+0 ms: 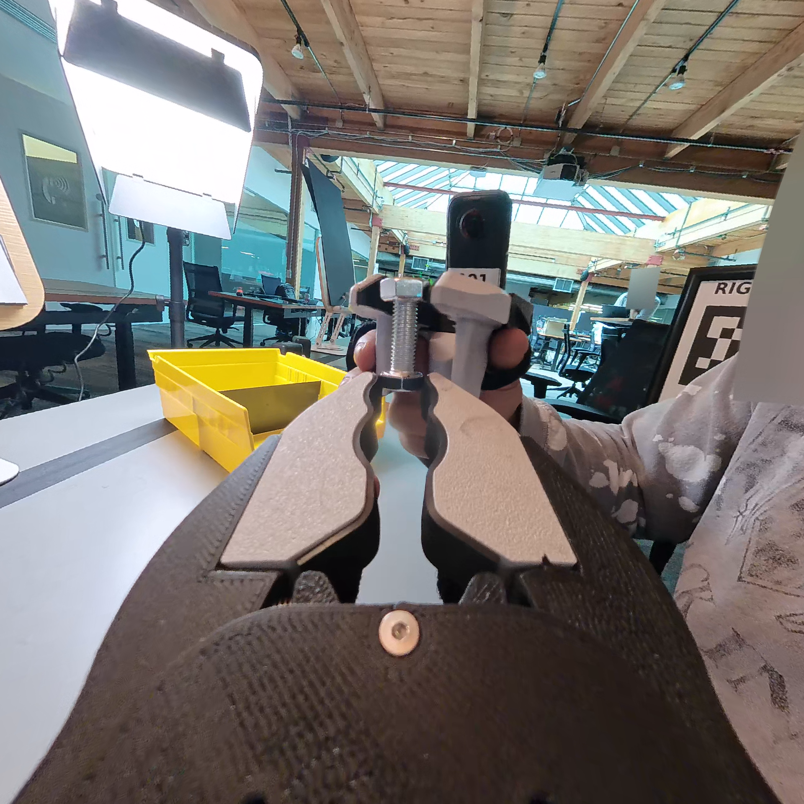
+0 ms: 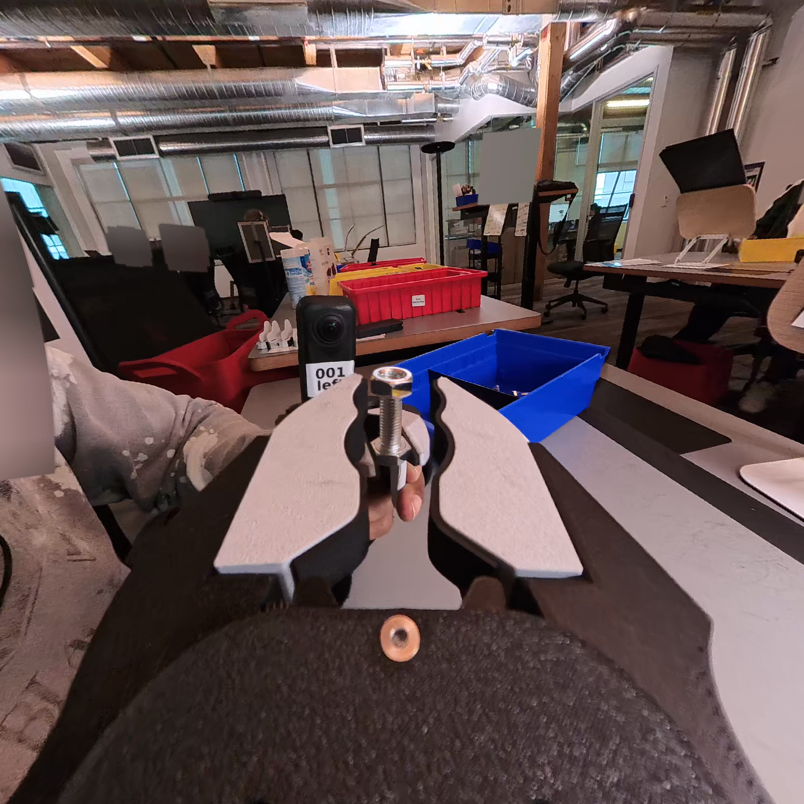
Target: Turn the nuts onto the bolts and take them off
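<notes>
Timber beams and office desks lie behind the pale surface [image 1: 87,544], which carries a yellow bin [image 1: 209,391] and a blue bin [image 2: 544,378]; both tools are raised above it. The left gripper [image 1: 399,385] is clamped on the hex head of the bolt [image 1: 399,337], whose thread stands upright. The nut [image 2: 391,382] sits at the very tip of the thread, its bore open to view, so only a few turns appear engaged. The right gripper [image 2: 400,391] stands narrow around the nut: one jaw touches it and the other is just off it, so it is not clamped. To do this well, close squarely on two opposite flats; keep the wrist in line with the thread; turn in short arcs; hold the bolt rigid, since a tilted nut could bind or drop.
</notes>
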{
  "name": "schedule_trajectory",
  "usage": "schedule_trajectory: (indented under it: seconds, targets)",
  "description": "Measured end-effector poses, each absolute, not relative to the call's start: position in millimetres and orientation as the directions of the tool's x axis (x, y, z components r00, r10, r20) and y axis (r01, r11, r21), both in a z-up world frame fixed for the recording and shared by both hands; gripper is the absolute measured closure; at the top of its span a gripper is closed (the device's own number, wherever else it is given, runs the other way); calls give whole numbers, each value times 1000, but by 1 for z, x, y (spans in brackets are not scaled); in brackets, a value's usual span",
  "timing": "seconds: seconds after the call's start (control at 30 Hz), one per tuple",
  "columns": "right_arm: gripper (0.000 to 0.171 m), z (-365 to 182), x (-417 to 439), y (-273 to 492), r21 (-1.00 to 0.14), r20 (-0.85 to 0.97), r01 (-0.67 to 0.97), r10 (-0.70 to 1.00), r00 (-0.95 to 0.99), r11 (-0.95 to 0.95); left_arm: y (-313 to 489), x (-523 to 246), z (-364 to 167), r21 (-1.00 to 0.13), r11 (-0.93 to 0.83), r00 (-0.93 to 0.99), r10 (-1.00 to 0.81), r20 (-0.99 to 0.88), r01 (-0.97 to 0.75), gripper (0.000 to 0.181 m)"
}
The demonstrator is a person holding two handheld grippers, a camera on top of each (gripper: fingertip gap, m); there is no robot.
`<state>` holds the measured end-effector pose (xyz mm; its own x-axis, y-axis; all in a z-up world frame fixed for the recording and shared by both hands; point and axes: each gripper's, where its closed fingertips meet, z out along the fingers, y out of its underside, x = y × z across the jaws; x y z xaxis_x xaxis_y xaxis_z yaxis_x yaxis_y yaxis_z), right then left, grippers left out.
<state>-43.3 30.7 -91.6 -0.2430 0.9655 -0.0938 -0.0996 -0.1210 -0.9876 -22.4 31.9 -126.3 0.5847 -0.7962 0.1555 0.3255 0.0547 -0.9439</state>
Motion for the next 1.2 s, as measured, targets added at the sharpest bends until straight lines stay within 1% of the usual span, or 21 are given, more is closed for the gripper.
schedule_trajectory:
  seconds: [0.1, 0.2, 0.4, 0.5, 0.6, 0.77, 0.87, 0.93, 1.03, 1.1, 1.2]
  targets:
    - [142, -91, -39, 37, -984, -114, -106, 962, -248, -144, 32, -25, -125, -941, 59, 588, -793, 159, 334, 163]
    - [150, -86, -33, 48, -977, -125, -147, 970, -207, -157, 30, -26, -121, -937, 73, 584, -798, 151, 341, 163]
    - [144, -85, -34, 37, -978, -114, -143, 961, -252, -153, 32, -25, -125, -941, 59, 585, -796, 157, 333, 163]
    - [144, -87, -38, 36, -982, -102, -128, 965, -242, -136, 32, -24, -125, -941, 58, 584, -796, 158, 334, 163]
    - [152, -85, -34, 50, -977, -120, -153, 974, -190, -150, 30, -27, -121, -936, 73, 581, -800, 150, 343, 163]
    - [146, -80, -29, 46, -976, -104, -169, 972, -212, -141, 32, -27, -123, -939, 65, 585, -796, 155, 338, 163]
    - [141, -84, -34, 36, -983, -92, -135, 967, -236, -126, 32, -25, -125, -943, 63, 587, -796, 150, 326, 163]
    - [143, -85, -35, 38, -983, -91, -136, 971, -223, -124, 31, -24, -124, -942, 68, 585, -798, 146, 328, 163]
    - [151, -84, -31, 52, -978, -109, -154, 978, -179, -137, 29, -25, -121, -940, 82, 586, -799, 136, 330, 163]
    - [150, -81, -27, 54, -976, -115, -165, 976, -183, -145, 30, -26, -121, -940, 78, 587, -797, 142, 333, 163]
    - [145, -81, -29, 43, -981, -88, -153, 973, -216, -122, 31, -26, -124, -943, 68, 588, -796, 146, 327, 163]
